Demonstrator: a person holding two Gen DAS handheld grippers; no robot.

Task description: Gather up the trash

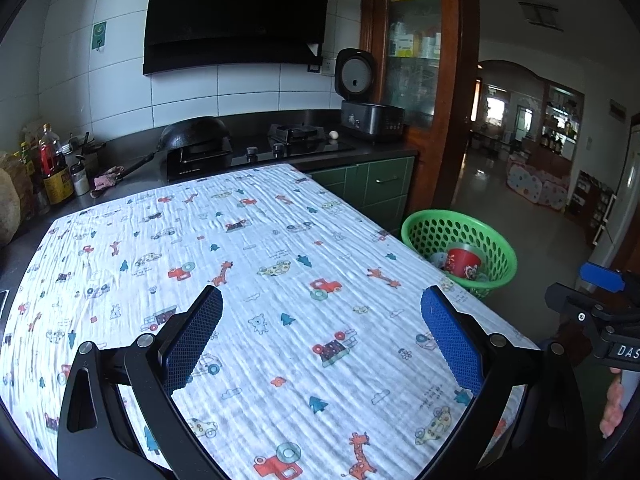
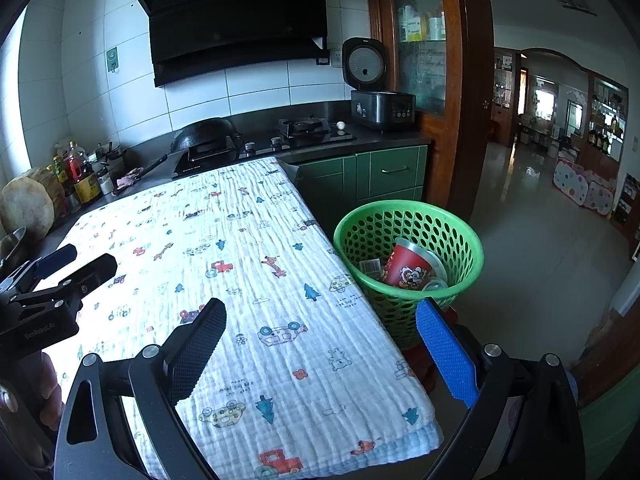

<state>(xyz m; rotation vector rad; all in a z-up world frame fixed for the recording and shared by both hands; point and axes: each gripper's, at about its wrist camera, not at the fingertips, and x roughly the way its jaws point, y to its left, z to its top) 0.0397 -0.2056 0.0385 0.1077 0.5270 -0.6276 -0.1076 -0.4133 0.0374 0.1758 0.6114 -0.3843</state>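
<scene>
A green perforated basket (image 2: 404, 216) stands on the floor beside the table's right edge; it also shows in the left wrist view (image 1: 420, 226). In it lie a red paper cup (image 2: 408, 268), a clear plastic piece (image 2: 434, 284) and a wrapper with a barcode (image 2: 370, 266). The red cup shows in the left wrist view too (image 1: 464, 262). My left gripper (image 1: 322, 334) is open and empty above the printed cloth (image 1: 256, 280). My right gripper (image 2: 320, 350) is open and empty above the cloth's right front part (image 2: 256, 280), near the basket.
The table carries a white cloth printed with cars and giraffes. Behind it runs a dark counter with a wok (image 2: 208, 132), a gas hob (image 2: 304, 128), an egg (image 2: 340, 125), a rice cooker (image 2: 380, 100) and bottles (image 2: 80, 172). Green cabinets (image 2: 380, 168) stand behind the basket. Open floor lies to the right.
</scene>
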